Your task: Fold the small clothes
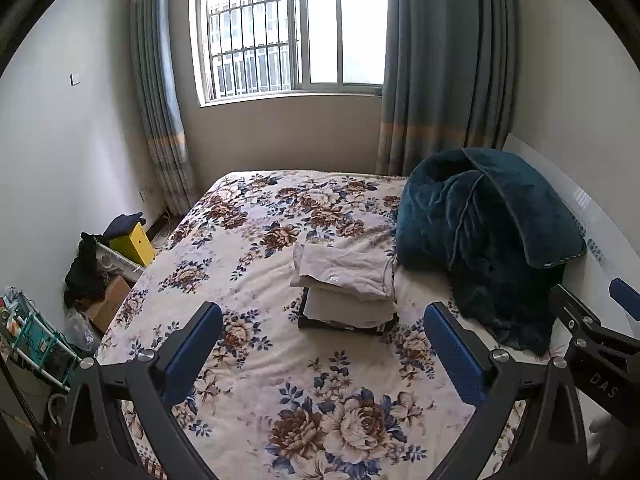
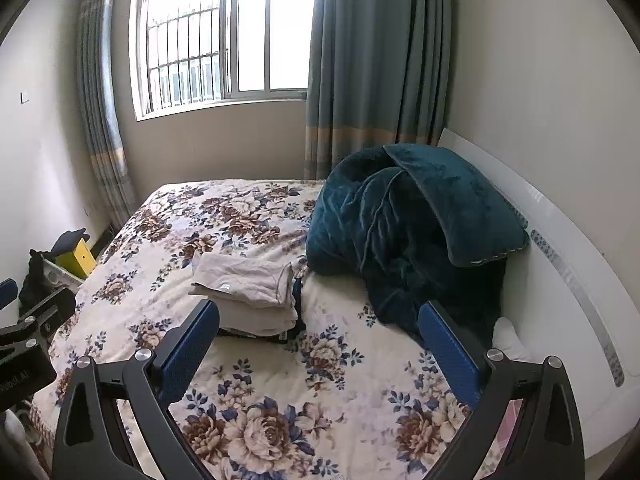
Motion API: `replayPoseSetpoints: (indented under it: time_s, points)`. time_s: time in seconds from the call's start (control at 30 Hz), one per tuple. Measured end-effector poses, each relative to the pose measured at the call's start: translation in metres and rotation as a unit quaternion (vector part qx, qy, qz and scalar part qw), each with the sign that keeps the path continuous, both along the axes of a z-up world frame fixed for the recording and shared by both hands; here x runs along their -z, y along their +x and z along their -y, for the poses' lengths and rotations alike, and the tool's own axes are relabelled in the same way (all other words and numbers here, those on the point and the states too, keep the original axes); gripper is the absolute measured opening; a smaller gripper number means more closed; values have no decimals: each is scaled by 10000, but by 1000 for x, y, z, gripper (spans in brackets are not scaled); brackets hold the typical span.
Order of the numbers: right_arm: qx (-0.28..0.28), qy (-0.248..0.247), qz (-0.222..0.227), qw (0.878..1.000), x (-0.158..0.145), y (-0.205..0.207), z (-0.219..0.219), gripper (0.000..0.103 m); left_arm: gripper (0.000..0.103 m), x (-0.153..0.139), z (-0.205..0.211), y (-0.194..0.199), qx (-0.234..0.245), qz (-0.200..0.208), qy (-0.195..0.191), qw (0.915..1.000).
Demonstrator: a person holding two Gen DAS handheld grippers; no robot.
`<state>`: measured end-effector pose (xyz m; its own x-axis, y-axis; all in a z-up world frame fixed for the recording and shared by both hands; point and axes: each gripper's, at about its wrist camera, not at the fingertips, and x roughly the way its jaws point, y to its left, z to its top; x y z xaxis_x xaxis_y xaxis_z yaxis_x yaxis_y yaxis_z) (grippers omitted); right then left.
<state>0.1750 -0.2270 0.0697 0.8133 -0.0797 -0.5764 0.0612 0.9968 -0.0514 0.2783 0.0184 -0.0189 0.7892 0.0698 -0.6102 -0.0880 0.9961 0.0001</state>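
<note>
Presently, my left gripper [image 1: 322, 350] and right gripper [image 2: 318, 346] both gape, grasping nothing; folded clothes [image 1: 346, 286] stacked mid-bed [image 1: 248, 360], beside teal blanket [image 1: 484, 236]; floor: yellow box [image 1: 134, 244], cardboard box [image 1: 108, 304], contents unclear; gripper lettering "DAS".

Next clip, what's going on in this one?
Nothing is being handled right now. Both the left claw and the right claw are open and empty, held above the floral bed. A stack of folded clothes sits mid-bed, beige pieces on top of something dark, beside a heaped teal blanket. No unfolded clothes show on the bed.
</note>
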Motion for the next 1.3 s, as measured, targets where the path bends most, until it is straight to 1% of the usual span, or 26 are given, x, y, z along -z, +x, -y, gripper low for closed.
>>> replayPoseSetpoints:
  time_s: [0.13, 0.3, 0.53, 0.73, 1.3]
  points:
    - [-26, -38, 86, 10000, -7, -6, 0, 101, 103, -2, -1, -5, 44, 70, -28, 10000]
    - [-22, -45, 162, 9999, -12, -10, 3, 103, 103, -2, -5, -9, -95, 102, -32, 9999]
    - [-72, -28, 181, 9998, -13, -8, 4, 103, 103, -6, -5, -15, -173, 189, 26, 9997]
    - [-218, 21, 200, 9996, -20, -6, -7, 103, 103, -8, -5, -16, -216, 201, 49, 9996]
    - [-346, 79, 179, 9992, -17, -3, -16, 103, 103, -9, -6, -18, -214, 190, 74, 9996]
